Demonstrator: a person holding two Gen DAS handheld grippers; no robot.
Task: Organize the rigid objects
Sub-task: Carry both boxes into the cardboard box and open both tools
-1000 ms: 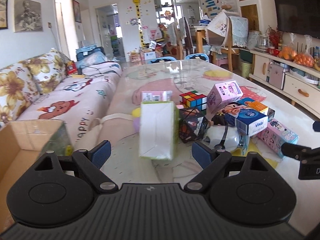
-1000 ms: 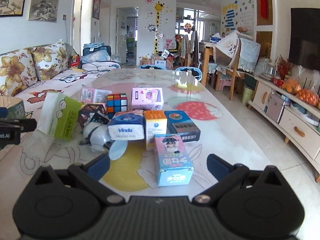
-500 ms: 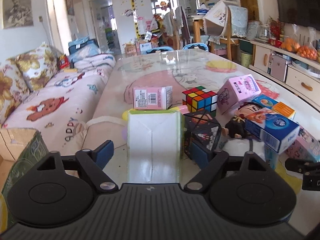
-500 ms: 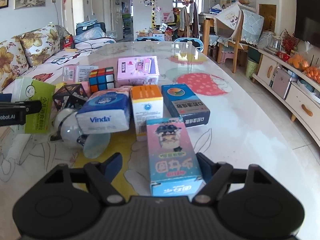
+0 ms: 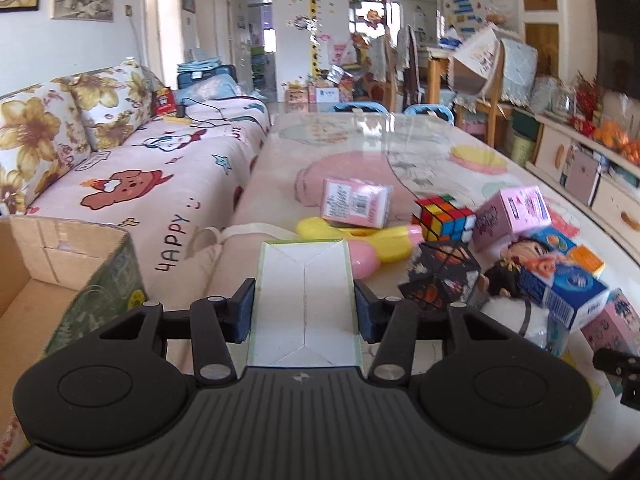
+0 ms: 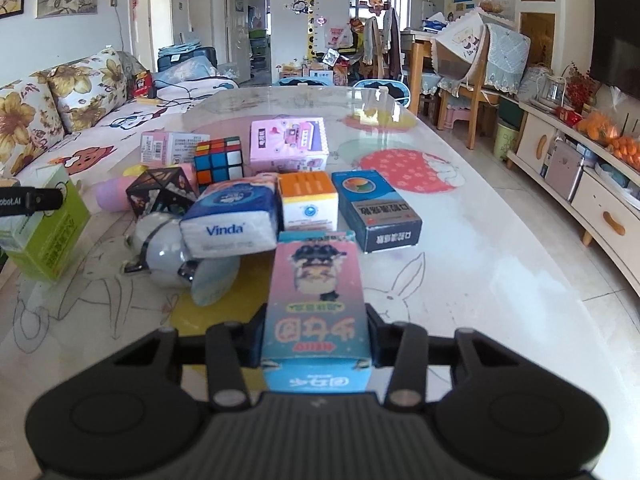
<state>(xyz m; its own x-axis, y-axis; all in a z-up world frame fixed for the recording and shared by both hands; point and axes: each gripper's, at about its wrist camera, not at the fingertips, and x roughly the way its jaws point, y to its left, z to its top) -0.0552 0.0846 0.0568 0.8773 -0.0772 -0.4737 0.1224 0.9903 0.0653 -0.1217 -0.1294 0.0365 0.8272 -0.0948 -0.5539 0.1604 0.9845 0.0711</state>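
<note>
1. In the left wrist view, the left gripper (image 5: 305, 310) sat at lower centre; its jaws had just been closing and now pressed both sides of the green-edged white box (image 5: 305, 300), which filled the gap between them.
2. In the right wrist view that same box showed at the left edge as a lime-green carton (image 6: 48, 228), with the black finger of the other tool across its top.
3. The right gripper (image 6: 316, 338) occupied the lower centre of its own view, its jaws having just closed on the pink and blue cartoon box (image 6: 316, 300), clamped on both long sides.
4. The table (image 6: 500, 280) carried the rest of the pile in mid-frame: a Vinda tissue pack (image 6: 232, 220), an orange-topped box (image 6: 308, 200), a dark blue box (image 6: 376, 210), a Rubik's cube (image 6: 219, 159), a pink house box (image 6: 289, 144) and a black patterned cube (image 6: 160, 192).
5. A white round gadget (image 6: 160, 248) lay partly under the tissue pack.
6. An open cardboard box (image 5: 52, 276) stood at the lower left of the left wrist view, beside the sofa (image 5: 132, 176).
</note>
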